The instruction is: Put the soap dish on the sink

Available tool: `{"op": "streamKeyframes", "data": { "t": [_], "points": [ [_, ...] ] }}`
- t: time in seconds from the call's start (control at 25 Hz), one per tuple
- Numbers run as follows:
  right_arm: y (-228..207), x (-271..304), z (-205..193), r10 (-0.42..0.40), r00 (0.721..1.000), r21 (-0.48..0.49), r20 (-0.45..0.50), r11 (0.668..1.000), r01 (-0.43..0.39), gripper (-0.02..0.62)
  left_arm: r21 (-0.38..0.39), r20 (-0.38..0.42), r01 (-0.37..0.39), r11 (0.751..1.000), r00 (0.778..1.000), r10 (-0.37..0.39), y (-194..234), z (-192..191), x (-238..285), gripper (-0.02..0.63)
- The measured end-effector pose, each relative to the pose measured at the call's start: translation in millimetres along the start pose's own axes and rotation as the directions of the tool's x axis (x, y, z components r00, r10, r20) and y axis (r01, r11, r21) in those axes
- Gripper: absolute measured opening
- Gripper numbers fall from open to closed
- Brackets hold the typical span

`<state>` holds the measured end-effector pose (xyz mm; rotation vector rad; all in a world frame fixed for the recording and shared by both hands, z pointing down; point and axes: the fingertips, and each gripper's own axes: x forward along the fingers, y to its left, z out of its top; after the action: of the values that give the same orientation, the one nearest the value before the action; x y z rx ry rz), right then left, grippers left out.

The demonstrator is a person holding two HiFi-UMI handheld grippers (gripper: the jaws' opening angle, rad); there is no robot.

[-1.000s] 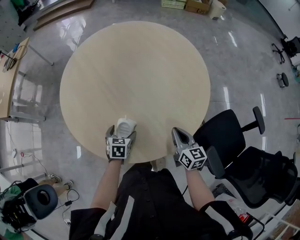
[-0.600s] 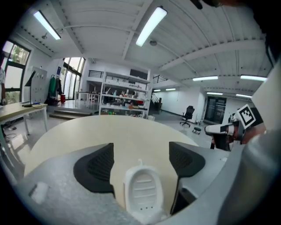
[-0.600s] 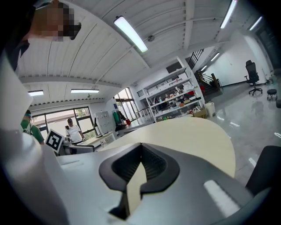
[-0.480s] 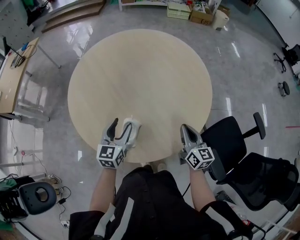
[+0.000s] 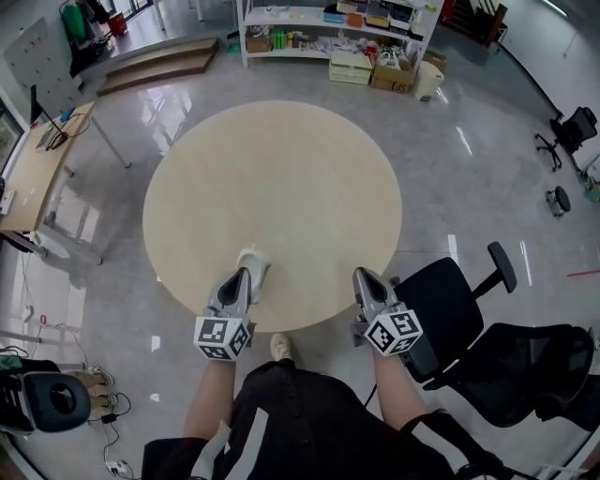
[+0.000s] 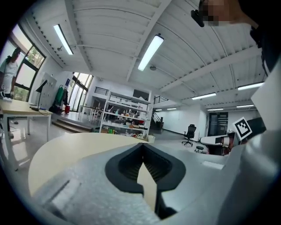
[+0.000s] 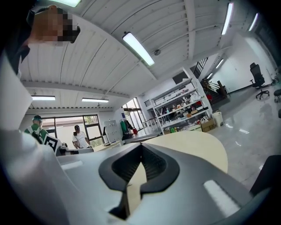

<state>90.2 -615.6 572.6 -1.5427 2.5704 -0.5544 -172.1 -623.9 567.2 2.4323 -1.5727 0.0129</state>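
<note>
The white soap dish [image 5: 254,262] lies on the round wooden table [image 5: 281,187] near its front edge. My left gripper [image 5: 241,273] hangs just in front of the dish and above it, shut, with nothing between its jaws. In the left gripper view the left gripper [image 6: 142,145] has its tips together and points level across the table top. My right gripper [image 5: 361,274] is shut and empty over the table's front right edge. The right gripper view shows the right gripper [image 7: 141,145] with its tips meeting. No sink is in view.
A black office chair [image 5: 451,291] stands close to my right arm, another [image 5: 572,127] far right. Shelves with boxes [image 5: 328,23] line the back wall. A desk [image 5: 37,159] stands at the left, and a round black stool [image 5: 58,401] at the lower left.
The left gripper was open around the soap dish; it has risen off the table and shut empty. The dish stays on the table. The right gripper has risen too.
</note>
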Motion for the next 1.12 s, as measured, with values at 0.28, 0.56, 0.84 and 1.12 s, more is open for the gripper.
{"op": "streamKeyframes", "data": {
  "t": [0.28,0.56,0.84,1.12],
  "points": [
    [5.1,-50.6,13.9,0.054,0.998,-0.018,0.024,0.998,-0.053,0.006,0.047,0.067,0.037,0.998,0.997,-0.041,-58.2,8.2,-41.6,0.002],
    [22.1,-89.1,15.1,0.129,0.991,-0.037,0.032,0.991,-0.128,0.006,0.065,0.162,-0.061,0.996,0.985,0.05,-76.3,21.4,-107.1,0.002],
    [34.5,-116.5,19.9,0.176,0.983,-0.046,0.055,0.984,-0.174,0.006,0.078,0.21,-0.093,0.993,0.975,0.075,-94.0,25.4,-145.3,0.002],
    [32.0,-141.5,20.0,0.146,0.987,-0.055,0.069,0.988,-0.143,0.005,0.071,0.201,-0.032,0.997,0.979,0.017,-102.3,21.9,-146.1,0.002]
  ]
}}
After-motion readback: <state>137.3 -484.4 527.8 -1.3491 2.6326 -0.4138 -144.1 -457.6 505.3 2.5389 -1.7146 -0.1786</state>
